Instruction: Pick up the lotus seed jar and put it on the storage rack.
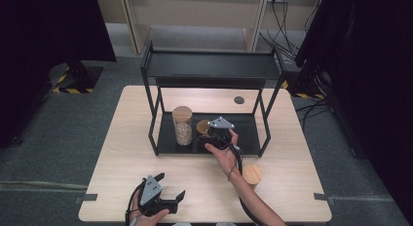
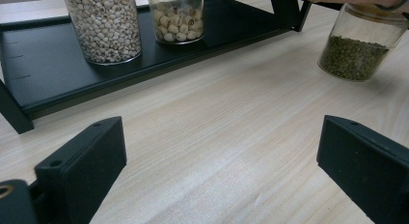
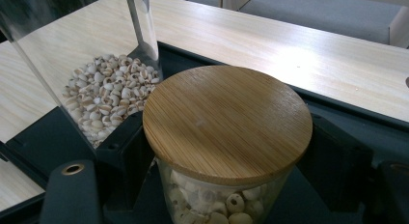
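Right claw around bamboo-lidded glass jar

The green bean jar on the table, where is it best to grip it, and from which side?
Probably grip the green bean jar by its straight glass wall below the wooden lid, jaws level. It stands upright on the table, clear of the rack. Come from the near side; the right gripper is closest.

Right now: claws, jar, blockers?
Right claw around the short jar on the rack shelf, grip unconfirmed. Left claw open, idle. Tall jar close alongside.
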`<state>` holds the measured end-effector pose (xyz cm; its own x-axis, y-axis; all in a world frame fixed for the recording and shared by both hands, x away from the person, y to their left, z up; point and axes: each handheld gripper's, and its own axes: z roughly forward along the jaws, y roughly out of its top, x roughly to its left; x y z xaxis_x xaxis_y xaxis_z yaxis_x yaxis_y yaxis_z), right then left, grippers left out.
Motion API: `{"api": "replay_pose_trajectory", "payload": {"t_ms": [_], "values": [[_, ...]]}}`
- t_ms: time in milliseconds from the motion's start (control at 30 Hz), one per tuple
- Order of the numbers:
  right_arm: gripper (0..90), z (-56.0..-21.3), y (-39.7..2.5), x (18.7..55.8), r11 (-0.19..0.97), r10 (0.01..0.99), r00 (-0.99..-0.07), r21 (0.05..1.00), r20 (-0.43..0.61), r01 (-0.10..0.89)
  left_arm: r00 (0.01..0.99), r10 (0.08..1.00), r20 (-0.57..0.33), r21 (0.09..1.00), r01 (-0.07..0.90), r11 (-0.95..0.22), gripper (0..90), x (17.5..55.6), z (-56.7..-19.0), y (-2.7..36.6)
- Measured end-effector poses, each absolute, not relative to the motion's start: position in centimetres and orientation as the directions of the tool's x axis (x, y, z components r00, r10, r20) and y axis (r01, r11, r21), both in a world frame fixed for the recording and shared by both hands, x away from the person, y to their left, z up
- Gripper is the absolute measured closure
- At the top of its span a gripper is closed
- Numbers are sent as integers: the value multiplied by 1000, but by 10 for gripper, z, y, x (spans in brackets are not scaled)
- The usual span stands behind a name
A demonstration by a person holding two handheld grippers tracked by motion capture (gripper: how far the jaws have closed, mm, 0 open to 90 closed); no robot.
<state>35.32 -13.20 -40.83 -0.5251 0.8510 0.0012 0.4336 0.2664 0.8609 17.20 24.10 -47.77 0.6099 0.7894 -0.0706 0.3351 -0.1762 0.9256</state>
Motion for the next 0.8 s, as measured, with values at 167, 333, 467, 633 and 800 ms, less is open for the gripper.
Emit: {"api": "replay_pose_trajectory", "payload": {"t_ms": [167,333,467,633,800], "values": [[254,-410,-131,354,260,853,-521,859,9,441,610,789,-71,925,336,-177,28,172,-478,241],[251,-410,-131,354,272,856,-517,857,-7,438,611,789,-72,925,336,-176,28,172,-478,241],[187,-407,-130,353,273,862,-507,850,-8,450,613,787,-72,925,337,-178,28,172,-478,240],[126,-398,-132,349,263,863,-505,853,1,451,613,787,-72,925,337,-177,28,172,-478,240],[107,-392,-138,345,246,860,-509,854,25,459,613,787,-72,924,337,-179,28,172,-478,240]]}}
